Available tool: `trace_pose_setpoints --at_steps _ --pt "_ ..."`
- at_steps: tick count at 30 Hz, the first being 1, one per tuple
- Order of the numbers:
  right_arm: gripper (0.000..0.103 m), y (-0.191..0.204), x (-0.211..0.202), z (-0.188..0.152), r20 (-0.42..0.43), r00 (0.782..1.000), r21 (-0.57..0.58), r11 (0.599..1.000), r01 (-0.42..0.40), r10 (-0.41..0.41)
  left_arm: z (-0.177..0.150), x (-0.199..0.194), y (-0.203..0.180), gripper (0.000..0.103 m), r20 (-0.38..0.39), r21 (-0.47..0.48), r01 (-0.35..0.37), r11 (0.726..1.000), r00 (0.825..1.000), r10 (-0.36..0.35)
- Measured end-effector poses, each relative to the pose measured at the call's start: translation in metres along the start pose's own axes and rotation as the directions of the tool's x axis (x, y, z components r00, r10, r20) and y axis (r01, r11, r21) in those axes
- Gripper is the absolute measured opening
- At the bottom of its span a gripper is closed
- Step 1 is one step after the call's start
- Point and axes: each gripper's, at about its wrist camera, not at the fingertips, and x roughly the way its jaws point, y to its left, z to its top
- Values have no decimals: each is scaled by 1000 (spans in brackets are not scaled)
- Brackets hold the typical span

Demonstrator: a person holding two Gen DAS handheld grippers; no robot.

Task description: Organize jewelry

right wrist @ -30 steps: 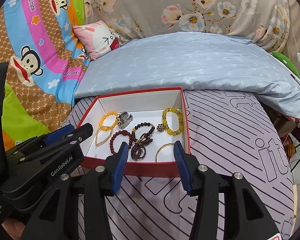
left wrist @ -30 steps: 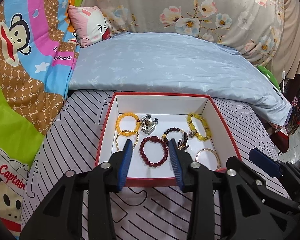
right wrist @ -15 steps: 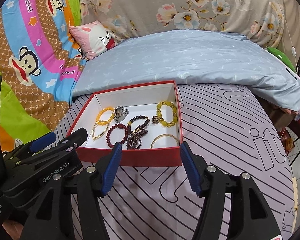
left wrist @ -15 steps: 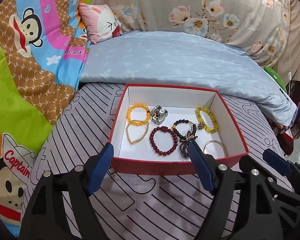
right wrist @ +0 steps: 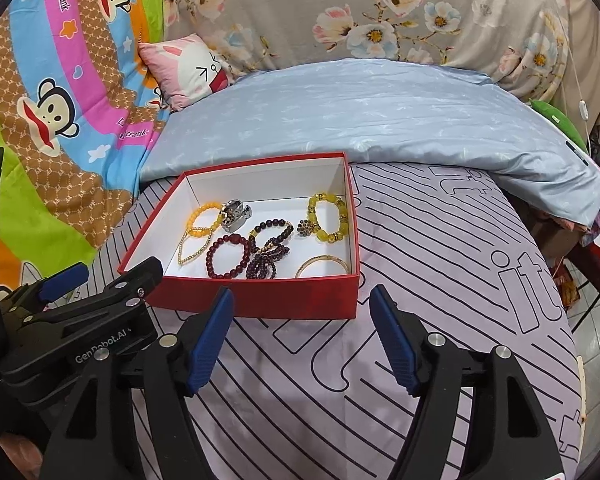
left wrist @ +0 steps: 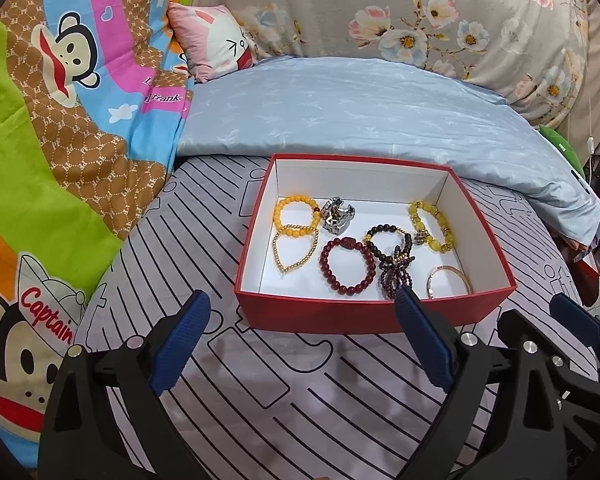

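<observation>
A red open box (left wrist: 372,314) (right wrist: 260,300) with a white inside sits on the striped bed cover. In it lie several pieces: an orange bead bracelet (left wrist: 295,216), a thin gold chain (left wrist: 296,250), a silver piece (left wrist: 337,216), a dark red bead bracelet (left wrist: 346,266) (right wrist: 228,256), a tangled dark bead bracelet (left wrist: 394,256), a yellow bead bracelet (left wrist: 430,226) (right wrist: 328,218) and a gold bangle (left wrist: 448,282) (right wrist: 322,266). My left gripper (left wrist: 300,344) is wide open and empty, just short of the box's near wall. My right gripper (right wrist: 302,338) is open and empty, near the box's front right corner.
A light blue quilt (left wrist: 360,112) lies behind the box. A cartoon monkey blanket (left wrist: 60,120) rises on the left, with a pink pillow (left wrist: 216,40). The bed edge drops off at the right (right wrist: 580,360). The left gripper's body (right wrist: 80,320) shows at the left of the right wrist view.
My left gripper has opened wide and drawn back from over the box. My right gripper has also drawn back from the box and opened a little more.
</observation>
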Motion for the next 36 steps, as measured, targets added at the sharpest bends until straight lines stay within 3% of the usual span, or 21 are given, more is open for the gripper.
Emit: trace_pose_setpoints --at_steps 36 --pt "70 2 2 1 1 1000 -5 1000 10 -10 1 5 3 89 -9 5 -19 1000 1000 19"
